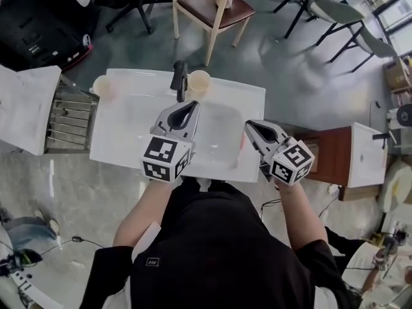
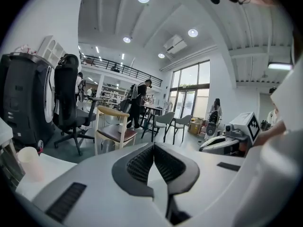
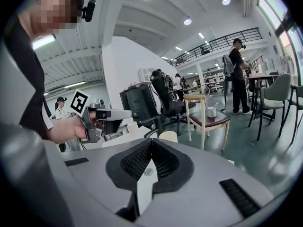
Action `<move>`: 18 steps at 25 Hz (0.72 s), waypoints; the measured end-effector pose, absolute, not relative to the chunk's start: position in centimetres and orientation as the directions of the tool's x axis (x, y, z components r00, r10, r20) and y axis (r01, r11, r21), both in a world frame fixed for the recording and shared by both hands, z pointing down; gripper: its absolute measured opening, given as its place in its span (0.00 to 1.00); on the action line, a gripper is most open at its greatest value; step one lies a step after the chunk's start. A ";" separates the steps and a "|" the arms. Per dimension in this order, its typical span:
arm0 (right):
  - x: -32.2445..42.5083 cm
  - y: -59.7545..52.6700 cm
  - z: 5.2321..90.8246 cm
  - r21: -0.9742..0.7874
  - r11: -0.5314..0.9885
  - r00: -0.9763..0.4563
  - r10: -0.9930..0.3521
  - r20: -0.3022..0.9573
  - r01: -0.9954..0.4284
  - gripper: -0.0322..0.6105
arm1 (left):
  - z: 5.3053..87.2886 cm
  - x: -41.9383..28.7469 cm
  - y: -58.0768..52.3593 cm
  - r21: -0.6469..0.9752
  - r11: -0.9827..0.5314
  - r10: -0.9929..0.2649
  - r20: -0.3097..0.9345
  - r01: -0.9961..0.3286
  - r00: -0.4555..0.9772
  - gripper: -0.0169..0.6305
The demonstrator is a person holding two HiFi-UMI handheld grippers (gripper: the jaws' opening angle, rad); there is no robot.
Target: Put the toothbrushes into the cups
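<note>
Two pale cups stand at the back of a white washbasin top (image 1: 116, 148): one cup (image 1: 103, 85) at its far left corner, the other cup (image 1: 198, 81) beside a black tap (image 1: 179, 79). My left gripper (image 1: 190, 106) hovers over the basin just in front of the tap, jaws shut and empty. My right gripper (image 1: 248, 127) is over the basin's right side, also shut with nothing in it. A faint pink streak (image 1: 242, 141) lies by the right gripper, too blurred to name. In the left gripper view a cup (image 2: 29, 162) shows low at the left; in the right gripper view a cup (image 3: 168, 136) peeks over the jaws.
A wooden chair (image 1: 209, 8) stands behind the basin, with a metal rack (image 1: 71, 118) at its left and a brown cabinet (image 1: 335, 156) at its right. A black office chair (image 2: 68, 98) and people stand farther off in the room.
</note>
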State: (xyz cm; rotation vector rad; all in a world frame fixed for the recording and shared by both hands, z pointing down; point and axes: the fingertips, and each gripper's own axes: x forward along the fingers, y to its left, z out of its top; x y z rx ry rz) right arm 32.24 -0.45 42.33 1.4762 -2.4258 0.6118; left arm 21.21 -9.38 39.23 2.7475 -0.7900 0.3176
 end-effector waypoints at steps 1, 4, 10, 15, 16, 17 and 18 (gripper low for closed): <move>32.3 -0.6 42.7 -0.215 0.417 -0.470 -0.776 0.421 -0.883 0.09 | 39.5 21.5 -9.4 0.196 -0.815 -0.486 0.281 -0.545 0.828 0.05; 32.6 -1.0 44.1 -0.162 0.475 -0.489 -0.724 0.486 -0.865 0.09 | 40.1 22.2 -9.0 0.217 -0.807 -0.485 0.287 -0.549 0.826 0.05; 32.1 -1.0 47.1 -0.086 0.613 -0.538 -0.607 0.585 -0.786 0.09 | 42.4 21.6 -9.2 0.256 -0.774 -0.502 0.311 -0.580 0.807 0.05; 31.4 0.0 50.7 -0.057 0.695 -0.534 -0.495 0.685 -0.717 0.09 | 43.8 20.7 -9.0 0.273 -0.756 -0.511 0.324 -0.595 0.797 0.05; 31.2 0.3 51.4 -0.055 0.716 -0.537 -0.467 0.702 -0.696 0.09 | 44.0 20.6 -8.9 0.279 -0.752 -0.513 0.324 -0.598 0.795 0.05; 31.0 0.7 52.0 -0.053 0.738 -0.539 -0.440 0.719 -0.673 0.09 | 44.0 20.4 -8.8 0.284 -0.748 -0.515 0.322 -0.601 0.794 0.05; 30.7 1.0 52.5 -0.052 0.758 -0.540 -0.413 0.734 -0.650 0.10 | 44.0 20.2 -8.7 0.287 -0.745 -0.518 0.320 -0.603 0.793 0.05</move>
